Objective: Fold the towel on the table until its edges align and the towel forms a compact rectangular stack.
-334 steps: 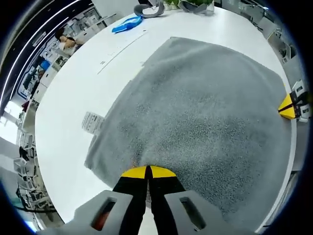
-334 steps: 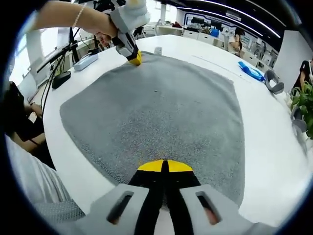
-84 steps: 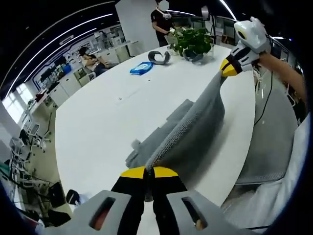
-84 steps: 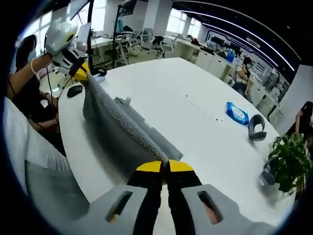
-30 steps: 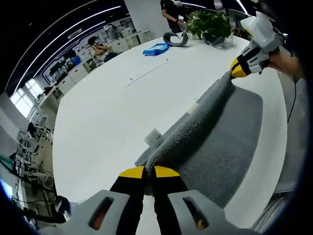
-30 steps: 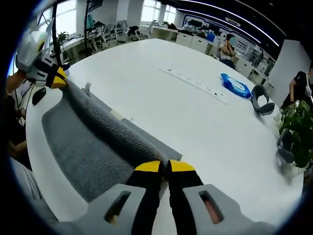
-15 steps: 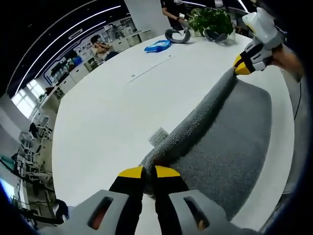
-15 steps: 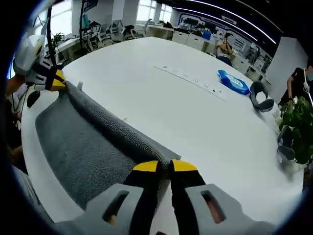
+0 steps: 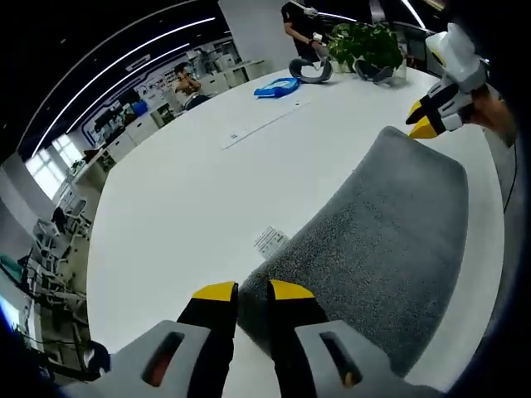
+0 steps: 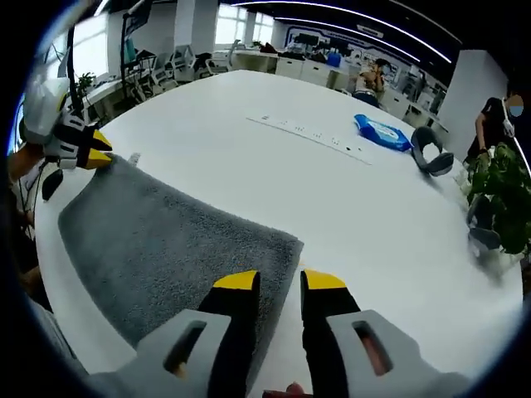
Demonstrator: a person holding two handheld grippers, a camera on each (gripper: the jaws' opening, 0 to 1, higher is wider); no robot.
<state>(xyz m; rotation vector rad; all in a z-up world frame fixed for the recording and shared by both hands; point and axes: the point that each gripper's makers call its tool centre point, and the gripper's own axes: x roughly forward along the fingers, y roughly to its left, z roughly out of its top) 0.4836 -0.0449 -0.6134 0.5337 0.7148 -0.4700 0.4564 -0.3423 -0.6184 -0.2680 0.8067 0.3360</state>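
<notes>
My left tool (image 9: 252, 292) stood parted over the grey towel (image 9: 373, 240), folded flat on the white worktop (image 9: 182, 191); my right tool (image 9: 427, 120) hovered parted beyond.

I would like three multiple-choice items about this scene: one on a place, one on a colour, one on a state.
1. Where does the blue packet lie?
A. on the towel
B. on the white table, far beyond the towel
C. between the right gripper's fingers

2. What colour is the towel?
A. grey
B. red
C. green

3. How does the left gripper stand?
A. shut on the towel
B. open, fingers apart
C. shut on the white label

Key: 1 B, the packet rests on bare tabletop near the far side. 2 A, its pile is grey in both views. 3 B, a gap shows between the yellow tips.
</notes>
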